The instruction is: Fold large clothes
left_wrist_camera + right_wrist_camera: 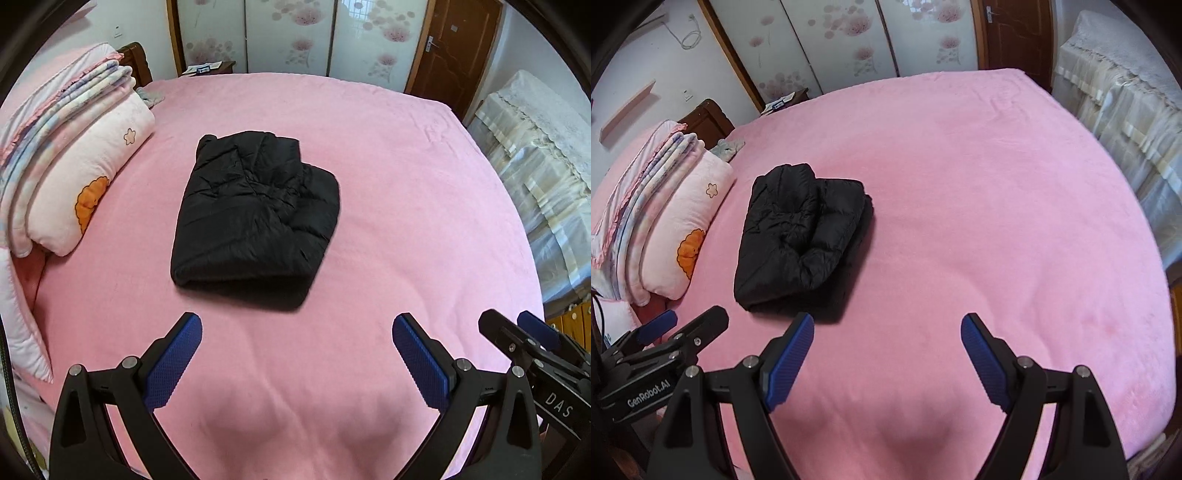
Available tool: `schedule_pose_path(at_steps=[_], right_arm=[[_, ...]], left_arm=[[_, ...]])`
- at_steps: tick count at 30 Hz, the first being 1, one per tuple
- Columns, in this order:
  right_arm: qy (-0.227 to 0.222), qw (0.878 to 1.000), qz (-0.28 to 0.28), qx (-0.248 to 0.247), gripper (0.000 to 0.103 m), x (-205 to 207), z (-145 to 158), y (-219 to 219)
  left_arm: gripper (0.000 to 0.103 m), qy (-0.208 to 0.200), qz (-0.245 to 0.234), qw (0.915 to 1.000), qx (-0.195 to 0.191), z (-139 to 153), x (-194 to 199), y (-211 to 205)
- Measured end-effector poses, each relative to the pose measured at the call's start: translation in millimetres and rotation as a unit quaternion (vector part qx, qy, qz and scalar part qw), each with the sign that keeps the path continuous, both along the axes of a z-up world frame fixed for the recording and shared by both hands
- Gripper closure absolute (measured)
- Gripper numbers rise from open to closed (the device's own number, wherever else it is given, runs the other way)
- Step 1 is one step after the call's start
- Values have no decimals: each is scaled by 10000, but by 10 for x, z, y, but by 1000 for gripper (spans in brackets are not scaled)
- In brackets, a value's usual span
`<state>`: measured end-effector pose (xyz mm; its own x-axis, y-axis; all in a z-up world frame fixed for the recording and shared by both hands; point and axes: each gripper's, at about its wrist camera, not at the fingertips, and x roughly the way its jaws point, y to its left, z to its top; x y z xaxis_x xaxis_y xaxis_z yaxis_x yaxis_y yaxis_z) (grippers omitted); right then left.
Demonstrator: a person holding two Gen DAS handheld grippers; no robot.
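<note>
A black padded jacket (255,218) lies folded into a compact bundle on the pink bed (388,184). It also shows in the right wrist view (801,236), left of centre. My left gripper (297,325) is open and empty, held above the sheet just in front of the jacket. My right gripper (888,325) is open and empty, in front of and to the right of the jacket. The right gripper shows at the lower right of the left wrist view (517,332); the left gripper shows at the lower left of the right wrist view (687,325).
Folded quilts and a pink pillow (74,177) are stacked along the bed's left side. A covered piece of furniture (535,166) stands to the right. Sliding floral doors (288,33) and a brown door (454,44) are behind the bed.
</note>
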<state>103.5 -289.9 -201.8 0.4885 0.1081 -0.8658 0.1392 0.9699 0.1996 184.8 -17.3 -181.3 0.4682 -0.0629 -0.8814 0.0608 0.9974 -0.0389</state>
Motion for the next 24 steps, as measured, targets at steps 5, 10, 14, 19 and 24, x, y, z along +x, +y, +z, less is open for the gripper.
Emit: schedule_pose_path(at_steps=[5,10,14,19,24], right_arm=[[-169,9997,-175,-42,20,-410,251,-95],[-454,9977,-200,-461,20,-716,408,-158],[-441,9968,-252,-624,20,-939,437,-232],[-388,9963,-320,-698,20,-1137,450,-325],[-355,9961,-282,-754,20,-1230,475,-418]], left_arm=[[0,-118,-52,9999,82,224,-382,-143],[1,-124,-152,9998,28,307,-694,-263],[1,-176,-213,9996,64,343,-949,-365],[1,-205,-285,9991,222,376,-1121,-505],[1,-283,-209,9992,168,439,-1256,-579]])
